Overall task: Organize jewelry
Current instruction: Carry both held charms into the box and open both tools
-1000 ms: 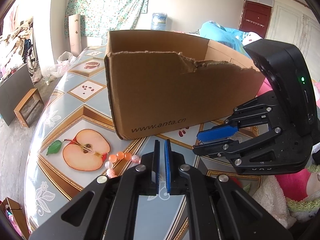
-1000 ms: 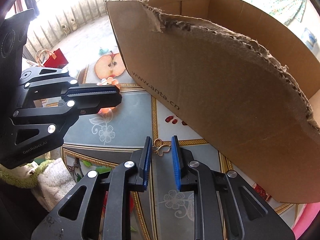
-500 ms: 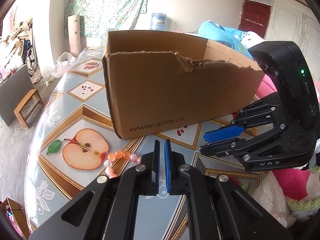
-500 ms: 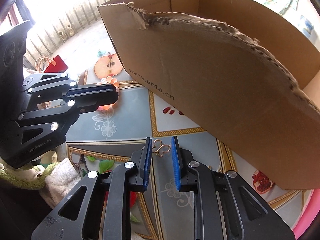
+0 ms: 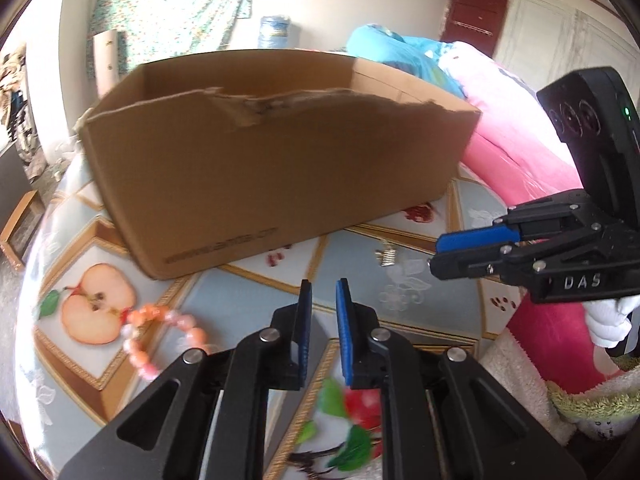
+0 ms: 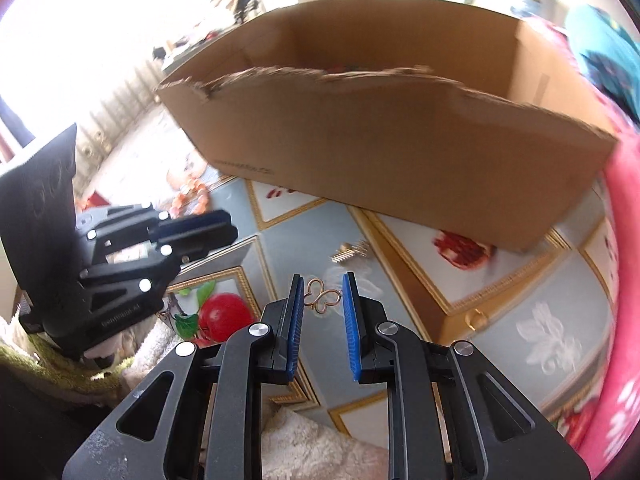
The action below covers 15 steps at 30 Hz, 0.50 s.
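A torn cardboard box (image 5: 272, 176) stands on the patterned table (image 5: 360, 248); it also shows in the right wrist view (image 6: 400, 152). An orange and pink bead bracelet (image 5: 160, 332) lies left of my left gripper (image 5: 323, 292), whose jaws stand slightly apart and empty. A small gold clip (image 5: 386, 257) lies on the table ahead, also in the right wrist view (image 6: 350, 251). My right gripper (image 6: 322, 292) holds a thin gold butterfly-shaped piece (image 6: 322, 300) between its blue pads, a little above the table. The right gripper also shows in the left wrist view (image 5: 460, 252).
Pink and blue bedding (image 5: 512, 128) lies right of the box. A white fluffy towel (image 5: 516, 372) covers the near right table edge. The floor with a wooden stool (image 5: 20, 220) lies beyond the table's left edge.
Both grippers have pulled back and swung right, so the box looks farther. The left jaws have parted slightly. The right jaws stand wider with the gold piece still between them. A gold clip has come into view.
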Tool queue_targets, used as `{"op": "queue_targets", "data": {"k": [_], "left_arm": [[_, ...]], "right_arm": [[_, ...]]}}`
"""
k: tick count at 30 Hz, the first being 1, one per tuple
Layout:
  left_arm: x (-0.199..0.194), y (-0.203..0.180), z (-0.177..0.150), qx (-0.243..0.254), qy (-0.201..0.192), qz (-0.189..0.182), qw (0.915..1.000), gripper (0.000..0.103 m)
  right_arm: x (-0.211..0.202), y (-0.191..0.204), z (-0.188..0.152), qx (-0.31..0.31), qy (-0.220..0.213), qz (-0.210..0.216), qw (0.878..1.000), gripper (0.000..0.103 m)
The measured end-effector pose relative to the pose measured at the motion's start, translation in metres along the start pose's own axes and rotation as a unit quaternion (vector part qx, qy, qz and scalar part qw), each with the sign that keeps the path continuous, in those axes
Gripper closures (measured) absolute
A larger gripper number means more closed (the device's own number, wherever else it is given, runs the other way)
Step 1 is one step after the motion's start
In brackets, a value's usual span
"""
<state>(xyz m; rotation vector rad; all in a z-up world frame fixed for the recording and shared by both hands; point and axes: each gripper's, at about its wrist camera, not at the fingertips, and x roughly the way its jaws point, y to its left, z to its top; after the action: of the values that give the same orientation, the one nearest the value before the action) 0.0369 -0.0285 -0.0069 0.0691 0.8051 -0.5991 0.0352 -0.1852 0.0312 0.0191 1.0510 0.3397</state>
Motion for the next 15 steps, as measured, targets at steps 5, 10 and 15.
{"op": "queue_targets", "data": {"k": [5,10,15], "left_arm": [[0.017,-0.024,0.01,0.028,0.004,-0.022,0.9994,0.091],[0.035,-0.041,0.023,0.062,0.006,-0.015,0.998,0.091],[0.051,-0.056,0.029,0.104,0.016,0.009,0.9944,0.091]], "right_arm": [[-0.015,-0.02,-0.01,0.042,-0.025,0.003,0.999,0.086],[-0.019,-0.032,-0.014,0.054,-0.039,0.013,0.998,0.086],[-0.018,-0.037,-0.012,0.062,-0.046,0.025,0.997,0.086]]}}
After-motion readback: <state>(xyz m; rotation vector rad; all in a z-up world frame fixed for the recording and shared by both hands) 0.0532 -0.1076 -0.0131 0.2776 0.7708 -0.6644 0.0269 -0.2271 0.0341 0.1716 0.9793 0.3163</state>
